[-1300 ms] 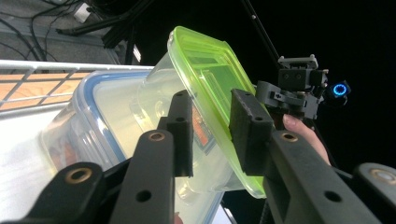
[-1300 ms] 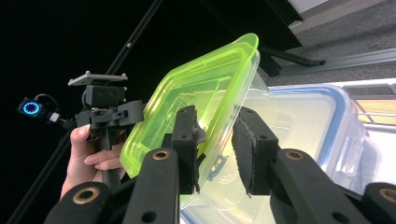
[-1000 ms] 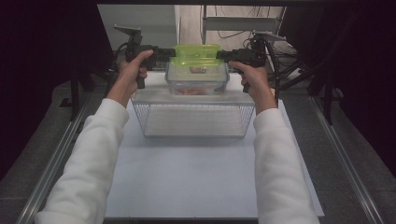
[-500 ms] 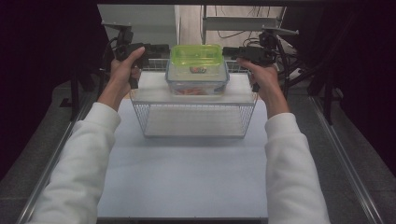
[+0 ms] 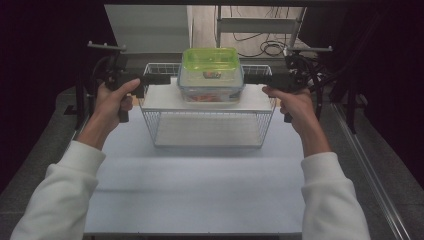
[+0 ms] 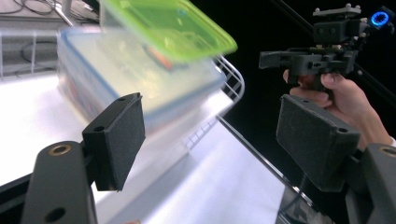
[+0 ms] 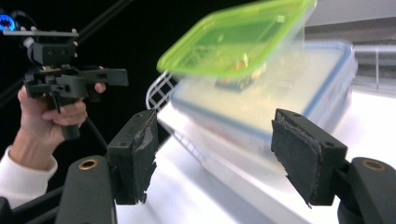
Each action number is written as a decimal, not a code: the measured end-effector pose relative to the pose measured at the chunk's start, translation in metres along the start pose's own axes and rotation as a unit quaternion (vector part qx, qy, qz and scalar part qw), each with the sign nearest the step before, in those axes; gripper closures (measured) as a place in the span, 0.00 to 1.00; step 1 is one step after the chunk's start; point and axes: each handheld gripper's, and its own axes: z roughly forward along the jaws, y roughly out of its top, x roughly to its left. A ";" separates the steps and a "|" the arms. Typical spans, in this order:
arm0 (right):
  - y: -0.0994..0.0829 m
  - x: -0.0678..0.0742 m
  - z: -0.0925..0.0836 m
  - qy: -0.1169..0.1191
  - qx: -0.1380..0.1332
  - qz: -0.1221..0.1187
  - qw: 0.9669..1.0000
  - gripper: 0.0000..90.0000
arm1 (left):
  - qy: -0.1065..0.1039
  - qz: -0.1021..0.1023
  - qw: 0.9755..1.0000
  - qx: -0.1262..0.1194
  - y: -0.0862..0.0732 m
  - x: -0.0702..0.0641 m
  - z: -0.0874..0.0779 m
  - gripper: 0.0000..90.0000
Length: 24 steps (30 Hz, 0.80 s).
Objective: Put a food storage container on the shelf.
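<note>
Clear box (image 5: 211, 86), green lid – rectangular; wire rack (image 5: 207, 122).

A white table (image 5: 200, 195) fills the lower middle of the high view, with grey floor (image 5: 37, 150) running along it at 9 o'clock and 3 o'clock. At 12 o'clock black cables (image 5: 260, 45) lie coiled on the floor behind a pale panel (image 5: 150, 27), and a metal bar (image 5: 260, 25) crosses above them. Dark curtain (image 5: 45, 60) closes the scene at 10 o'clock and 2 o'clock, and a metal rail (image 5: 370, 175) slants down at 4 o'clock.
</note>
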 end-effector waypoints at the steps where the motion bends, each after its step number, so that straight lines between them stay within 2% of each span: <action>1: -0.005 0.002 -0.003 0.000 0.005 -0.006 1.000 0.35 | 0.001 0.005 1.000 0.002 -0.007 -0.002 -0.004 0.25; 3: -0.016 0.007 -0.010 -0.011 0.020 -0.021 0.999 0.35 | 0.001 0.012 1.000 0.008 -0.023 -0.005 -0.010 0.25; 7: -0.039 0.017 -0.018 -0.034 0.056 -0.053 0.996 0.35 | 0.005 0.019 1.000 0.022 -0.054 -0.005 -0.019 0.26; 9: -0.053 0.021 -0.021 -0.040 0.069 -0.068 0.994 0.35 | 0.014 0.024 0.999 0.032 -0.070 -0.005 -0.022 0.26; 11: -0.067 0.025 -0.023 -0.039 0.078 -0.078 0.993 0.35 | 0.010 0.023 0.999 0.038 -0.086 -0.004 -0.024 0.26; 15: -0.098 0.025 -0.025 -0.031 0.093 -0.087 0.991 0.35 | 0.014 0.035 0.998 0.050 -0.117 -0.006 -0.025 0.26; 18: -0.121 0.022 -0.021 -0.031 0.107 -0.087 0.990 0.35 | 0.033 0.054 0.996 0.069 -0.137 -0.007 -0.021 0.26; 22: -0.150 0.019 -0.013 -0.041 0.135 -0.089 0.986 0.35 | 0.035 0.057 0.994 0.087 -0.159 -0.007 -0.014 0.27; 24: -0.162 0.017 -0.010 -0.044 0.141 -0.088 0.985 0.35 | 0.039 0.061 0.993 0.098 -0.169 -0.008 -0.010 0.27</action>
